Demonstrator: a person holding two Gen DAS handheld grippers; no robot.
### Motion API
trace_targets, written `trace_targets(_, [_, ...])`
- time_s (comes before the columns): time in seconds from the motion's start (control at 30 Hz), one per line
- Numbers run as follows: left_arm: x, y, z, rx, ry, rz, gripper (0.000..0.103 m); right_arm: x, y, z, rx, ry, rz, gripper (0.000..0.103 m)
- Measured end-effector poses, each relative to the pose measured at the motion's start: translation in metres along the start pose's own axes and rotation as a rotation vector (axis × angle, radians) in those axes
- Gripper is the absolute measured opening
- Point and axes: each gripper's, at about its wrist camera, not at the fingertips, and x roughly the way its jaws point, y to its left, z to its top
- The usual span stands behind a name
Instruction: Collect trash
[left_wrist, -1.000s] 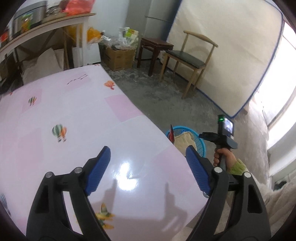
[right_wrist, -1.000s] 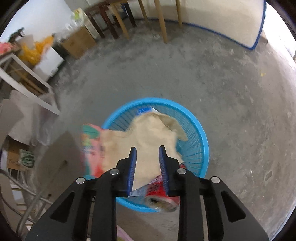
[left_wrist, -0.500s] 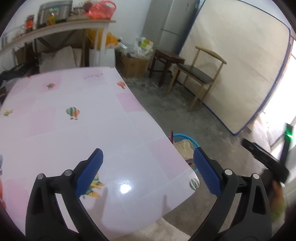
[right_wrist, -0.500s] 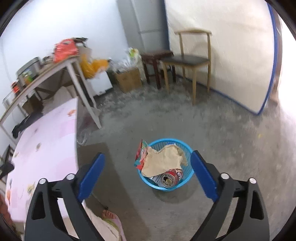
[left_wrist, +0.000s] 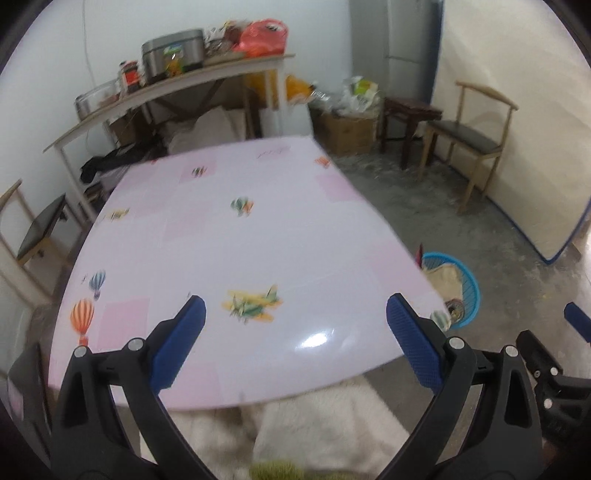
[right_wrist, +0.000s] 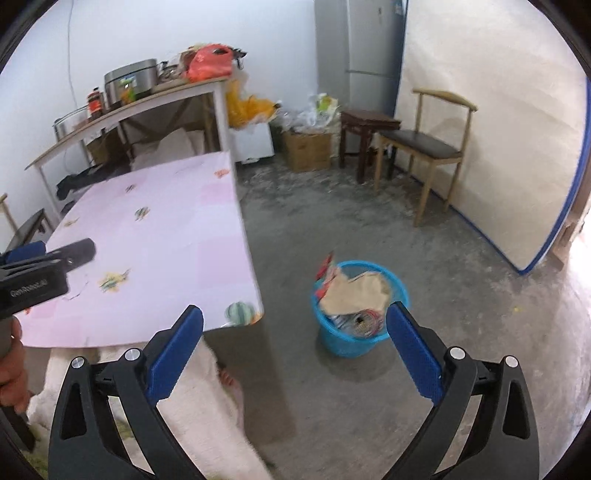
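Observation:
A blue mesh basket (right_wrist: 347, 343) stands on the concrete floor beside the table corner. It holds crumpled brown paper (right_wrist: 360, 291), a red wrapper (right_wrist: 325, 267) and a can (right_wrist: 364, 319). My right gripper (right_wrist: 294, 314) hangs high above and short of the basket, open, with nothing between its blue pads. My left gripper (left_wrist: 295, 306) is open over the near edge of the pink table (left_wrist: 258, 251), also with nothing in it. In the left wrist view the basket (left_wrist: 472, 291) is half hidden behind the table corner. I see no trash on the tabletop.
A wooden chair (right_wrist: 424, 144), a dark stool (right_wrist: 365, 122) and a cardboard box (right_wrist: 308, 149) stand at the back. A mattress (right_wrist: 498, 129) leans on the right wall. A shelf table bears a cooker (right_wrist: 129, 85). Another chair (left_wrist: 37, 229) stands left of the table.
My right gripper opened over the basket, let go of the paper and wrapper, then rose and drew back. My left gripper opened a little wider and swung back over the table.

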Motion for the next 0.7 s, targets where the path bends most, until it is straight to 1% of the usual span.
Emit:
trace_targets(0.1, [0.0, 0.007, -0.011, -0.035, 0.035, 0.051, 0.094, 0.003, 0.003, -0.002, 0.008, 0.018, -0.024, 0.096])
trace_targets(0.17, [0.001, 0.009, -0.016, -0.04, 0.048, 0.081, 0.094, 0.007, 0.004, -0.003, -0.007, 0.02, -0.065, 0.097])
trace_targets(0.23, [0.003, 0.012, -0.022, -0.042, 0.064, 0.107, 0.094, 0.009, 0.002, -0.004, -0.024, 0.016, -0.129, 0.096])
trace_targets(0.3, [0.006, 0.015, -0.026, -0.055, 0.089, 0.119, 0.094, 0.012, -0.003, -0.004, -0.023, 0.025, -0.16, 0.096])
trace_targets(0.53, [0.015, 0.014, -0.029, -0.069, 0.099, 0.157, 0.094, 0.023, -0.013, -0.003, -0.014, 0.069, -0.187, 0.096])
trace_targets(0.7, [0.022, 0.014, -0.029, -0.067, 0.121, 0.169, 0.094, 0.031, -0.022, -0.004, -0.007, 0.099, -0.208, 0.096])
